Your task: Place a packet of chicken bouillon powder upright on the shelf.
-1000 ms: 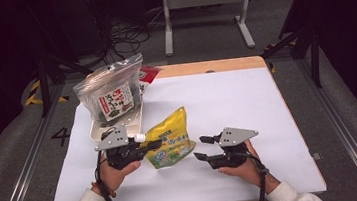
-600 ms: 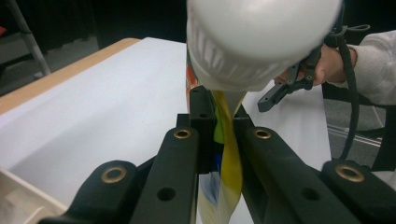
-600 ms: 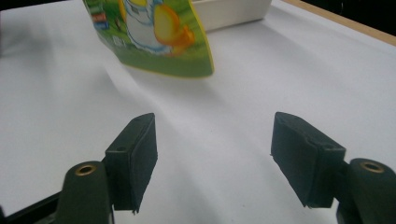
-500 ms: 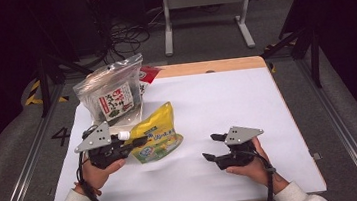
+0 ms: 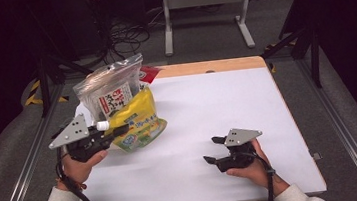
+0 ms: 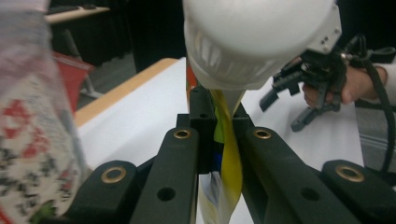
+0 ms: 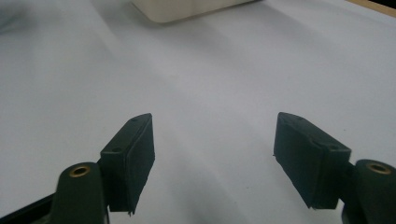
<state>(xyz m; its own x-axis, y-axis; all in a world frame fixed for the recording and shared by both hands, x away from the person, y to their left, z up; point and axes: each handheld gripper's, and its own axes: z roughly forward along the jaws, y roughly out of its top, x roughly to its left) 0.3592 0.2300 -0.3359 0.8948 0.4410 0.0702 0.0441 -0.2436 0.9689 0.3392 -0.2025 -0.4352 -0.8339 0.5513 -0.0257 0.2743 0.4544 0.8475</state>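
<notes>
A yellow spouted pouch point(image 5: 138, 122) with a white cap point(image 5: 102, 124) hangs tilted above the table's left side. My left gripper point(image 5: 119, 131) is shut on its neck just below the cap. The left gripper view shows the yellow film point(image 6: 229, 161) pinched between the black jaws under the big white cap point(image 6: 252, 42). My right gripper point(image 5: 212, 150) rests low on the white table point(image 5: 217, 101) at the right, apart from the pouch. Its jaws have just been opening and stand open, with bare table between them point(image 7: 212, 158).
A clear bag with a red and white label point(image 5: 110, 90) leans in a white tray point(image 5: 81, 113) at the back left, just behind the pouch. A red packet point(image 5: 149, 73) lies behind it. The tray's edge point(image 7: 187, 9) lies ahead of the right gripper.
The left gripper has lifted the yellow pouch off the table and carried it left, toward the tray. The right gripper's jaws have widened while that hand has stayed about where it was.
</notes>
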